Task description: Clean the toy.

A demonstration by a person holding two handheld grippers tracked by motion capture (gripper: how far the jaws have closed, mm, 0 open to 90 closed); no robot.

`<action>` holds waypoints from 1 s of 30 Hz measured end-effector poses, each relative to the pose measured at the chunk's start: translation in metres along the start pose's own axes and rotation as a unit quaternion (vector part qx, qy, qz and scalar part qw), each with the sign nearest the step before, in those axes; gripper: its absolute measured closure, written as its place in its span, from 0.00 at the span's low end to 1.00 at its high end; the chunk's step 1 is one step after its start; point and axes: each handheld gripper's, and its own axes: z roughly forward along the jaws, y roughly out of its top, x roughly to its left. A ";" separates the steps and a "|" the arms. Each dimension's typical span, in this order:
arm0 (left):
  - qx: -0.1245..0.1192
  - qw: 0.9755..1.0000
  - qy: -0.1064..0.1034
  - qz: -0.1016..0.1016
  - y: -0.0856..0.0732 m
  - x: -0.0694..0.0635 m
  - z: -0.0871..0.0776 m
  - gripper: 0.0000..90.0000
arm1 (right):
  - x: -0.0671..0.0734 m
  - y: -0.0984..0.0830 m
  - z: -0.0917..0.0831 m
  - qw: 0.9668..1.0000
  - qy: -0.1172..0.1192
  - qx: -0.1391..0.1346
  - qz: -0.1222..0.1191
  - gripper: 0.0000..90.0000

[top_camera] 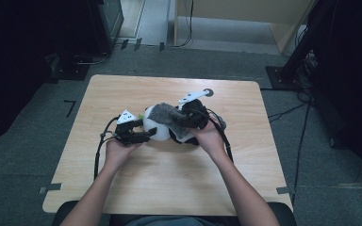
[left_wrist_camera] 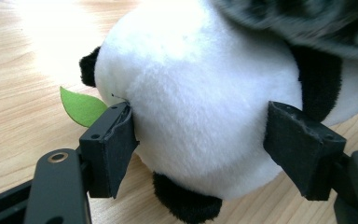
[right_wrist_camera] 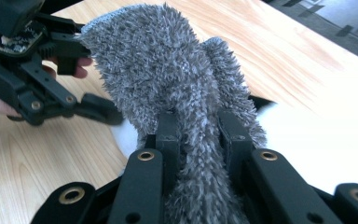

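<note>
A black-and-white panda plush (top_camera: 156, 128) lies mid-table with a green felt leaf (left_wrist_camera: 81, 107) at its side. My left gripper (top_camera: 148, 134) has its jaws on either side of the panda's white body (left_wrist_camera: 196, 107), and the pads (left_wrist_camera: 114, 144) press into the fur. A shaggy grey cloth (top_camera: 167, 114) drapes over the panda's top. My right gripper (top_camera: 188, 120) is shut on a fold of that grey cloth (right_wrist_camera: 168, 70), which bunches up between its jaws (right_wrist_camera: 200, 126). The left gripper (right_wrist_camera: 51, 93) and its hand appear beyond the cloth in the right gripper view.
The wooden table (top_camera: 169, 179) has bare surface in front and on both sides of the plush. A small round mark (top_camera: 209, 92) sits near its far edge. Cables trail from both grippers. Dark stands and floor cables (top_camera: 306, 70) ring the table.
</note>
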 end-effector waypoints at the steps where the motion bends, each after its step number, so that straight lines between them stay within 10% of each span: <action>1: 0.000 1.000 -0.001 0.000 0.000 0.000 0.000 0.28 | -0.001 -0.002 -0.005 1.000 -0.003 -0.001 0.002 0.83; 21: 0.007 1.000 -0.014 -0.005 0.001 0.004 0.001 0.28 | -0.041 -0.041 -0.058 0.996 -0.055 -0.032 0.056 0.83; 30: 0.006 1.000 -0.011 -0.002 0.001 0.003 0.002 0.28 | -0.074 -0.045 -0.066 0.988 -0.097 -0.052 0.105 0.83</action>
